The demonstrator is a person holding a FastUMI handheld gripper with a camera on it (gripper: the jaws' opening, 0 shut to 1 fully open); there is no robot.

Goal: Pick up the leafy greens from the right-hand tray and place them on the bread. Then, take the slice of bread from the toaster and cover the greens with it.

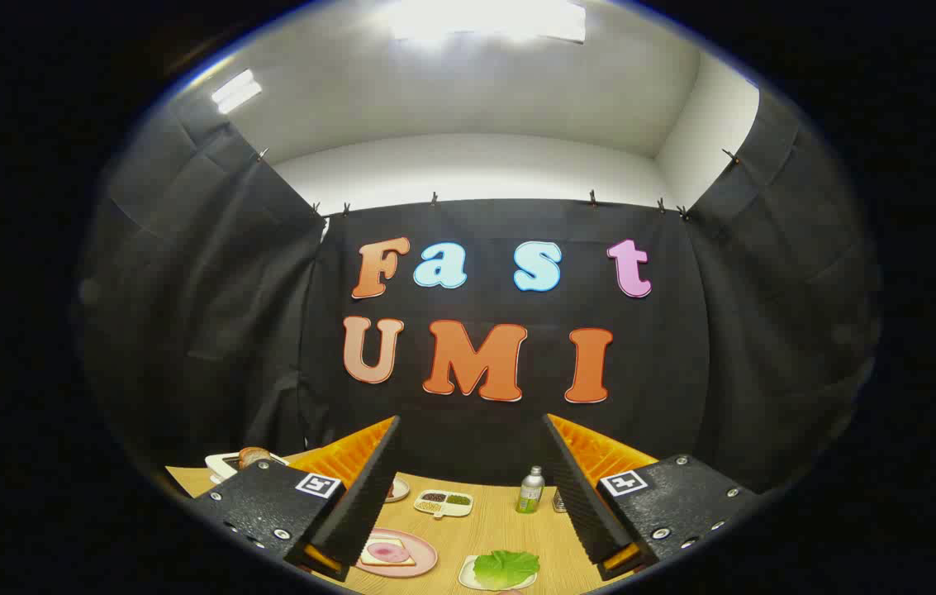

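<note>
Gripper (pixel 472 496) hangs high above the wooden table (pixel 501 529), fingers spread wide with nothing between them. Leafy greens (pixel 506 568) sit untouched on the small white tray (pixel 468 573) at the table's near edge, beside the pink plate (pixel 426 560) holding 1 bread slice (pixel 389 553) with a pink slice on top; the toaster (pixel 228 464) with its bread (pixel 254 454) is at the far left corner. Judged progress: 0 of 2 steps done, greens pick comes first, then the toaster slice.
</note>
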